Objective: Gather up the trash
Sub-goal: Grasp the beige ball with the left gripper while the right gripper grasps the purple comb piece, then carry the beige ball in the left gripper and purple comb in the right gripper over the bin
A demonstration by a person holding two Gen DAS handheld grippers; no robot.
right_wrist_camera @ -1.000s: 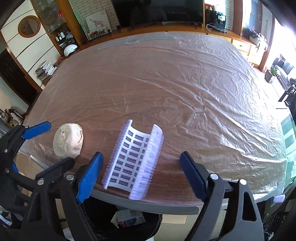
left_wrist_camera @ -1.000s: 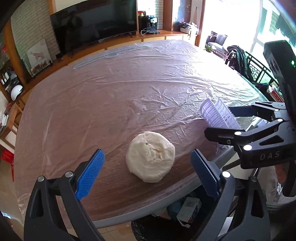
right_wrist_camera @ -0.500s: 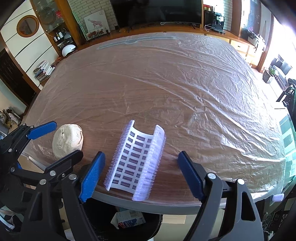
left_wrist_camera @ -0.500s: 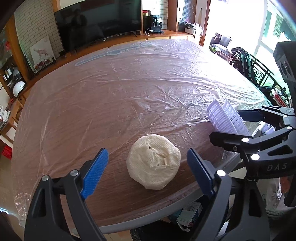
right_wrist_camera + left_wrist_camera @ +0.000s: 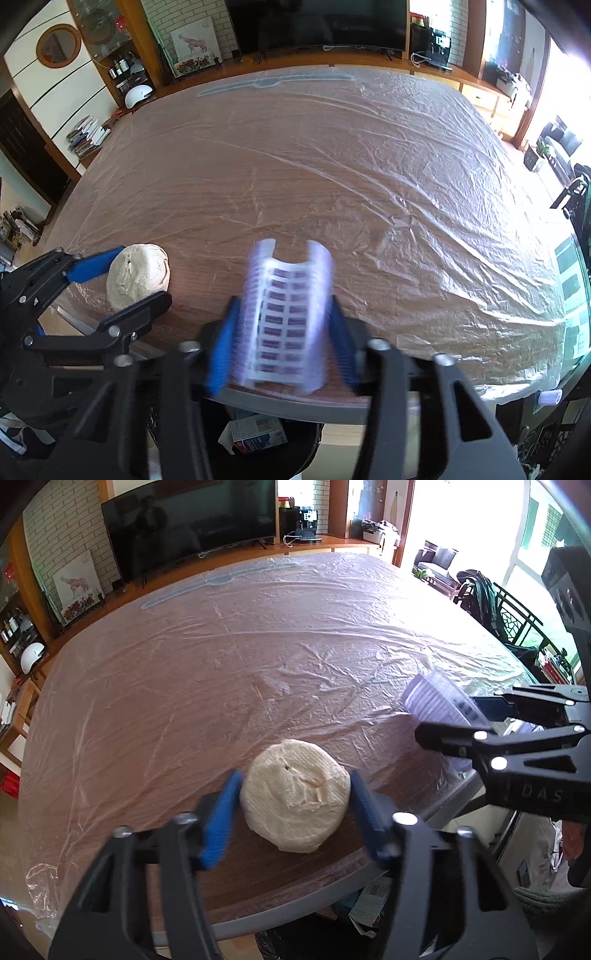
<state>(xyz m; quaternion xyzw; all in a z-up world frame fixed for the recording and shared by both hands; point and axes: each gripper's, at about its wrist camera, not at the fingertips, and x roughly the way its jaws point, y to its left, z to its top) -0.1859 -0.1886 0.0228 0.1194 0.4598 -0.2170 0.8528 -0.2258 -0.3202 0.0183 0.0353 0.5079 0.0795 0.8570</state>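
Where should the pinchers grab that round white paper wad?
Across its middle, coming from the table's near edge. The paper wad is a round, flattish puck lying flat, and the left gripper already has a blue pad against each curved side.

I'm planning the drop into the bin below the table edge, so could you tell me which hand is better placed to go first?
Probably the right. Its tongs grip the plastic tray right over the table edge, with the bin just below. The left tongs hold the paper wad farther in.

Black plastic left gripper point(image 5: 295, 805), blue ribbed jaws, silver rivets, right gripper point(image 5: 282, 332) alike, "DAS" lettering
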